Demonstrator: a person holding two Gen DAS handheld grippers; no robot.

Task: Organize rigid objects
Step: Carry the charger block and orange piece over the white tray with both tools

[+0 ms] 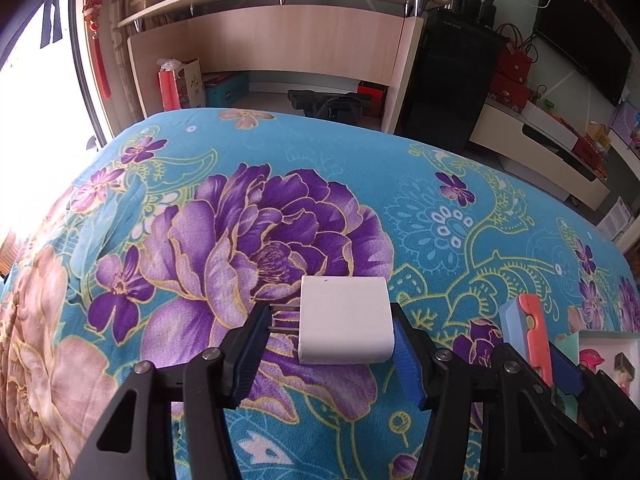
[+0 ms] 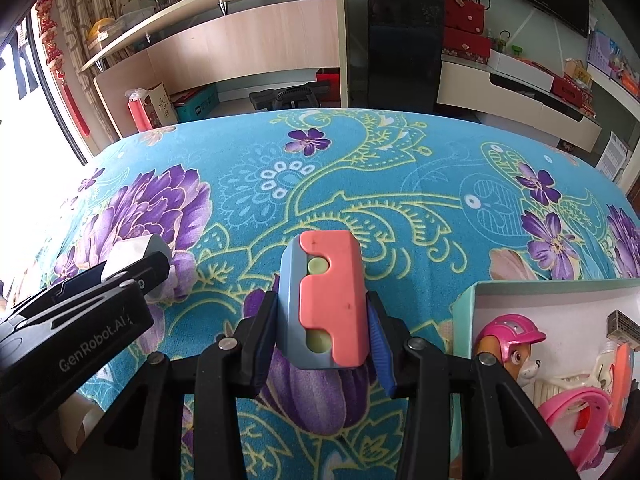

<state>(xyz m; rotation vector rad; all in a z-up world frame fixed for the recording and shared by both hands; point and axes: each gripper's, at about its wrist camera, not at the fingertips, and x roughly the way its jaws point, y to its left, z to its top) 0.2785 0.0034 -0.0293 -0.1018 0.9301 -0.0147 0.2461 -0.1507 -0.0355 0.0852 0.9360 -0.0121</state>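
A white charger plug (image 1: pixel 344 320) with two metal prongs pointing left sits between the blue pads of my left gripper (image 1: pixel 332 316), which is shut on it just above the floral cloth (image 1: pixel 280 208). My right gripper (image 2: pixel 322 304) is shut on a blue and coral block toy (image 2: pixel 328 280) with two pale green buttons, held upright. In the right wrist view the left gripper (image 2: pixel 132 268) with the charger (image 2: pixel 132 250) shows at the left. In the left wrist view the block toy (image 1: pixel 528 320) shows at the right.
An open teal box (image 2: pixel 466 312) lies at the right on the cloth, holding a toy pup with a pink helmet (image 2: pixel 510 340), a pink band (image 2: pixel 572 404) and other small items. Beyond the cloth's far edge stand a wooden desk (image 2: pixel 240 48) and a black cabinet (image 2: pixel 392 48).
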